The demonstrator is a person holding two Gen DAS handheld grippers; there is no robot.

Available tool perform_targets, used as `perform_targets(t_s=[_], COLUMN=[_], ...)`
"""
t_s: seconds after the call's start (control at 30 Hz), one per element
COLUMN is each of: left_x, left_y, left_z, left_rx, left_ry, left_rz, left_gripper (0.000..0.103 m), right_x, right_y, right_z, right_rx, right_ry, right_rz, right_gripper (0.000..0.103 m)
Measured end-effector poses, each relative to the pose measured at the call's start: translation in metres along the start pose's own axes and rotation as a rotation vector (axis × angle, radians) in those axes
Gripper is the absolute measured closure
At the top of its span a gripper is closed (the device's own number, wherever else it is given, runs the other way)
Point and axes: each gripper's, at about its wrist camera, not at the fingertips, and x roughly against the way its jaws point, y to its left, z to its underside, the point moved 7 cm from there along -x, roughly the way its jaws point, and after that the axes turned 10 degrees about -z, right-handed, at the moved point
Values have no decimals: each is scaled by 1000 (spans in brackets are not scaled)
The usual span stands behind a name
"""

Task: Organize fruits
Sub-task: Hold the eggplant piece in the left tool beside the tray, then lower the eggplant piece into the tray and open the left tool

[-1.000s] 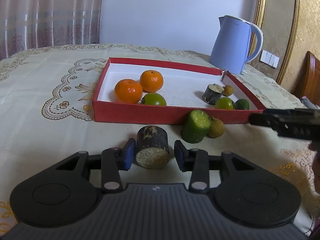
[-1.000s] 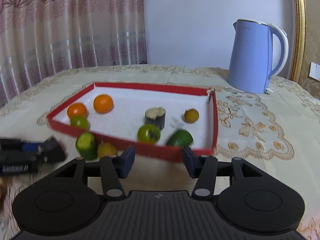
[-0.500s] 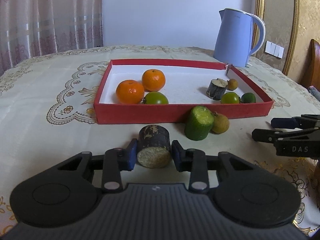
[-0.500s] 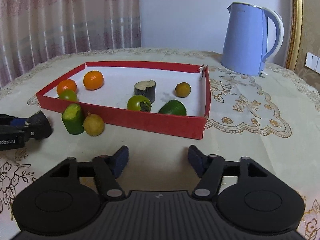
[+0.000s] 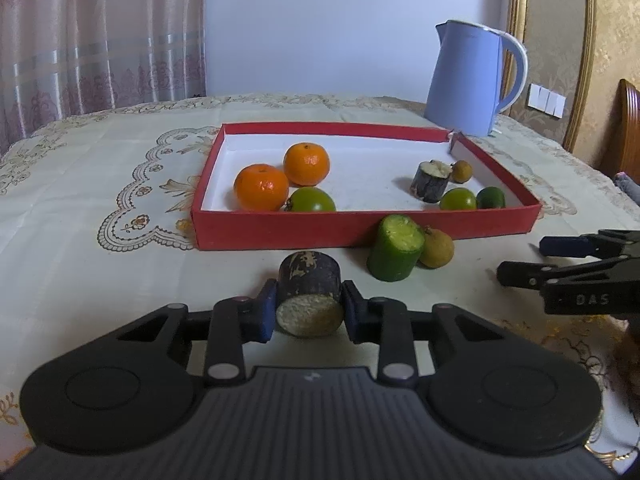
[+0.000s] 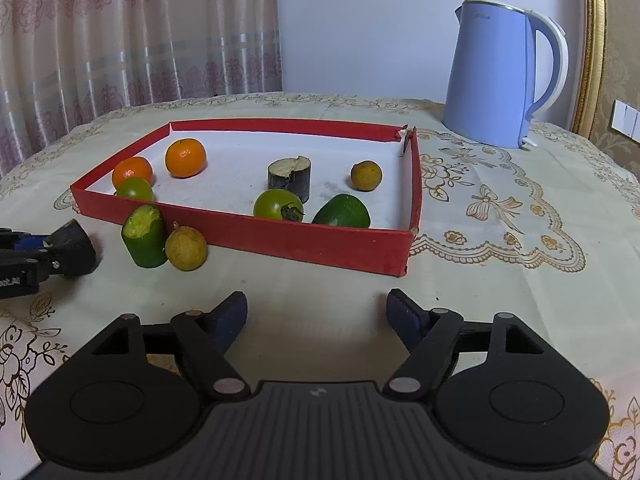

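Left tongs: closed on dark-skinned cut cane stub, lower centre of left view, just short of red shallow cardboard tray. Right tongs: wide apart, holding nothing, low over cloth-covered bench. Inside tray: two oranges, green fruits, second dark stub. Outside, near front wall: green cut cylinder touching small yellow-brown round fruit. Judged: roughly two-thirds sorted; three pieces left to place.

Soft, dim daylight, perhaps through the curtain left of the kettle; faint shadows, sharp focus, fisheye-bent edges
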Motion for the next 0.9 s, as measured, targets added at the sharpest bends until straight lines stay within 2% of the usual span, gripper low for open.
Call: perform_targets(t_s=[0.23,0.3,0.53,0.7,0.9], left_x=[11,7,-18,-48,-75], left_y=[-3,-6,-14,-27,-34], left_z=[-31,-41,-67,-83,-86], left_rx=[7,3,-10,-46,-72], left_ry=[-36,-47,-47,-11,1], left_rz=[53,43,33,77,26], left_gripper=[73,73,73,73,68], right_x=[-1,-1,-2,-2,-2], right_y=[1,1,1,2,2], right_z=[1,0,1,1,1], right_rx=[0,1,2,2,2], right_ry=[4,4,5,5,6], right_rz=[-7,-7,-10,-9,-10], right_gripper=[22,21,19,19,18])
